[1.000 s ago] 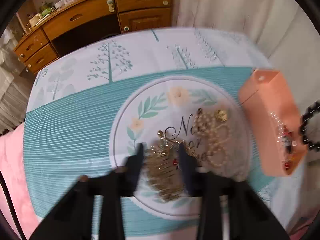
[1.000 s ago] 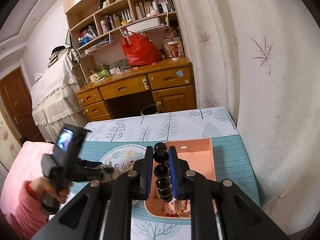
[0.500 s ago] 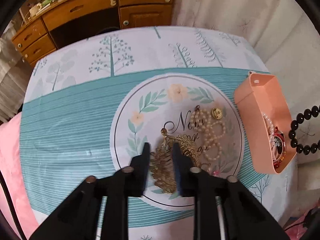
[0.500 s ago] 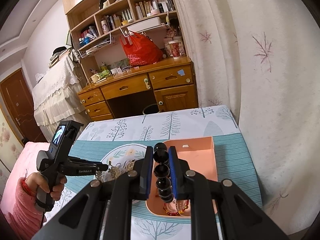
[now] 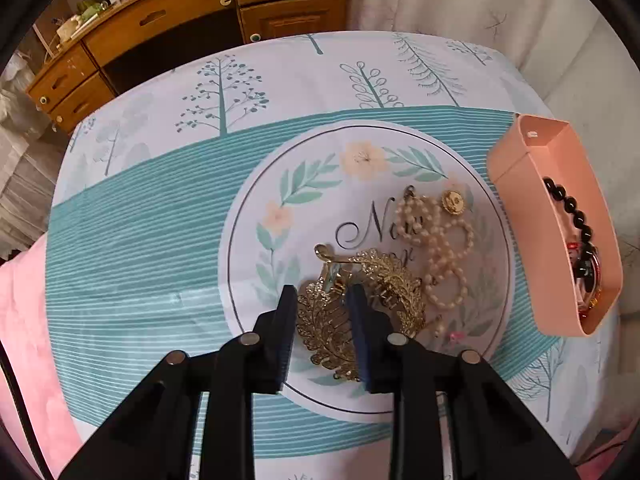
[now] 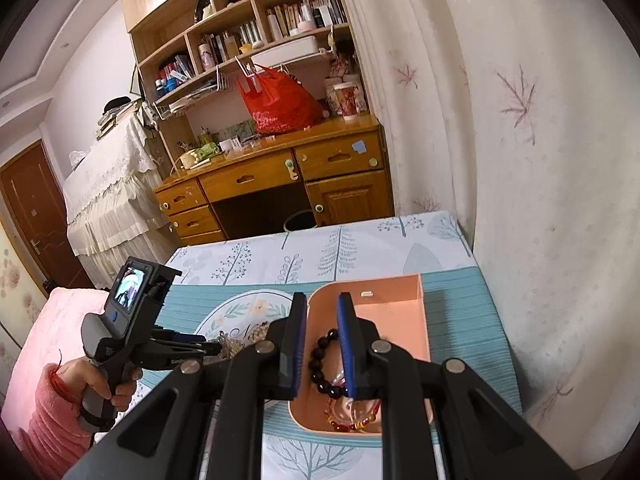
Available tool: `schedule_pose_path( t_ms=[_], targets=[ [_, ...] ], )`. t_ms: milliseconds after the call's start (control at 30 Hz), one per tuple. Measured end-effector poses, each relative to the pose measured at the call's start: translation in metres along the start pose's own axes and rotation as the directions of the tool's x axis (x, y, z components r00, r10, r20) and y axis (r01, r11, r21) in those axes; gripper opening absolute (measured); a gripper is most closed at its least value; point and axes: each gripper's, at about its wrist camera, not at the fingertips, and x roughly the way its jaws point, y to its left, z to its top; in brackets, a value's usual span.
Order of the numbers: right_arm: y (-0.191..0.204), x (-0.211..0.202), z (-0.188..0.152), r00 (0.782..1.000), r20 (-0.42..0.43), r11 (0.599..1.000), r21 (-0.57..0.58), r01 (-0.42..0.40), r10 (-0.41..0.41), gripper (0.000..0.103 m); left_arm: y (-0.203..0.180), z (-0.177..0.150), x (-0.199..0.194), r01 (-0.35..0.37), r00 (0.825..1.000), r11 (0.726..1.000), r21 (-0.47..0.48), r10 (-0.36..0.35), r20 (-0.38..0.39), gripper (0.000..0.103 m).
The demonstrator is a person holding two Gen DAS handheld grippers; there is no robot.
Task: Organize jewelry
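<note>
My left gripper (image 5: 322, 300) is shut on a gold leaf-shaped hair comb (image 5: 324, 324) over the table's round print. A second gold piece (image 5: 394, 280) and a pearl necklace (image 5: 440, 248) with a gold button (image 5: 453, 201) lie beside it. My right gripper (image 6: 322, 312) is open above the pink tray (image 6: 400, 304). The black bead bracelet (image 6: 320, 364) lies in the tray with a red bead bracelet (image 6: 344, 420). The tray (image 5: 520, 208) and black beads (image 5: 576, 216) also show at the right of the left wrist view.
The table has a teal and white cloth (image 5: 140, 220). A wooden desk (image 6: 280, 176) with shelves stands behind it. A curtained wall (image 6: 520, 160) runs along the right. Pink bedding (image 5: 24, 300) lies at the left.
My left gripper closed on the gold comb and raised it a little. My right gripper opened and the black bead bracelet dropped into the pink tray.
</note>
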Motion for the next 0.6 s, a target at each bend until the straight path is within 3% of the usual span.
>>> schedule_pose_path(
  t_ms=[400, 600],
  targets=[
    [0.018, 0.013, -0.007, 0.996, -0.080, 0.999, -0.033, -0.032, 0.029, 0.016, 0.002, -0.014, -0.035, 0.053, 0.996, 0.999, -0.012, -0.052, 0.071, 0.023],
    [0.045, 0.031, -0.031, 0.966, -0.178, 0.981, -0.024, -0.195, 0.187, 0.019, 0.013, -0.024, -0.065, 0.106, 0.983, 0.994, -0.006, -0.103, 0.155, 0.023]
  ],
)
